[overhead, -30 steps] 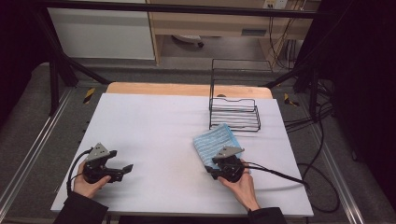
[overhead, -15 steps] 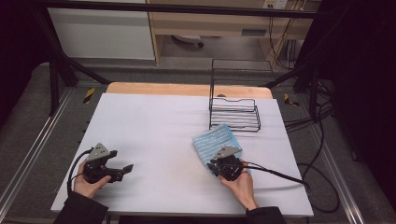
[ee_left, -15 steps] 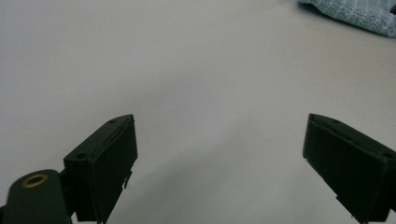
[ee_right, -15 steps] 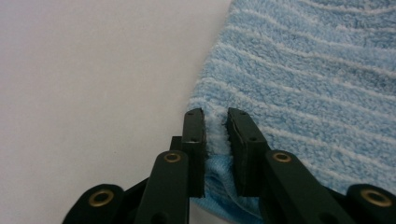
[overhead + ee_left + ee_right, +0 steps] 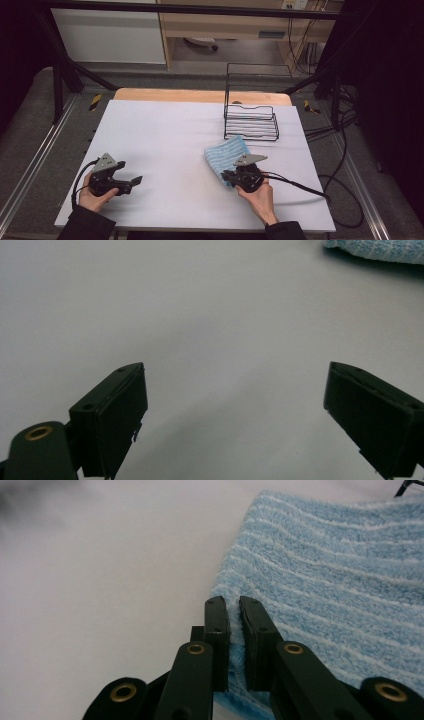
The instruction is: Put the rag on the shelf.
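Blue towel [image 5: 226, 154] on the white table [image 5: 165, 135], just in front of the wire rack [image 5: 250, 120].
The right gripper [image 5: 232, 605] pinches its near edge; the left gripper [image 5: 235, 405] rests well apart, jaws spread wide.

The towel [image 5: 345, 575] is fluffy terry cloth, pale blue with thin white stripes, its pile rough and matt. The right tongs [image 5: 233, 611] are matt black plastic with brass-coloured rivets; the left tongs [image 5: 240, 425] look the same. The bench [image 5: 165, 135] has a smooth, matt white top and a bare wood far edge. The rack [image 5: 251, 122] is thin black wire.
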A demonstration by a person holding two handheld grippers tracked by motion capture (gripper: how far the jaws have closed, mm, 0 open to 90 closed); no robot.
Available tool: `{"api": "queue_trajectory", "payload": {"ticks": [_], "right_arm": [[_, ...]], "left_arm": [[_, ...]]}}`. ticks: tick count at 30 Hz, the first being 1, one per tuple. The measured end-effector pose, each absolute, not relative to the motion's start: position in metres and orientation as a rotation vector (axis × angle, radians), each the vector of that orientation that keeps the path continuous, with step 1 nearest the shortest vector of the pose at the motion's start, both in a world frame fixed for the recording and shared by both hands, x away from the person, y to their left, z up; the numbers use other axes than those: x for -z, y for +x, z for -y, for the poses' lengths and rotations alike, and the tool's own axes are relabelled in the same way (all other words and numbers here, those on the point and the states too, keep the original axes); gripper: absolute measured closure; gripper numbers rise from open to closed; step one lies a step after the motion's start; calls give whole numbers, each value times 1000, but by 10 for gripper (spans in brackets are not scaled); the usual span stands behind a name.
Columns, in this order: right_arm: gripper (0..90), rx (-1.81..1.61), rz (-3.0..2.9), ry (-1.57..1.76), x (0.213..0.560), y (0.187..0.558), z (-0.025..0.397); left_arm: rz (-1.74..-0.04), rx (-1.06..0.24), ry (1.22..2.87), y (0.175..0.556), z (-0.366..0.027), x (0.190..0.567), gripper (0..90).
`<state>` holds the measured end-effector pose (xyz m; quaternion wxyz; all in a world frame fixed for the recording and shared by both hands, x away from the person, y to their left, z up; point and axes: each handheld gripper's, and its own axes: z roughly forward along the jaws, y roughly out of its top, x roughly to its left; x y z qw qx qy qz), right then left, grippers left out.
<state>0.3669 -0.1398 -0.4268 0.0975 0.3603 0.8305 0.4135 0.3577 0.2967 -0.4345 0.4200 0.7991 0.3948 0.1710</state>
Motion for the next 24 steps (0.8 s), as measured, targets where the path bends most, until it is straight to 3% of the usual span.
{"api": "queue_trajectory", "payload": {"ticks": [24], "right_arm": [[826,-1341,-2556,1035,429,345,95]], "left_arm": [[-994,-430,2006,358,-296,435,106]]}}
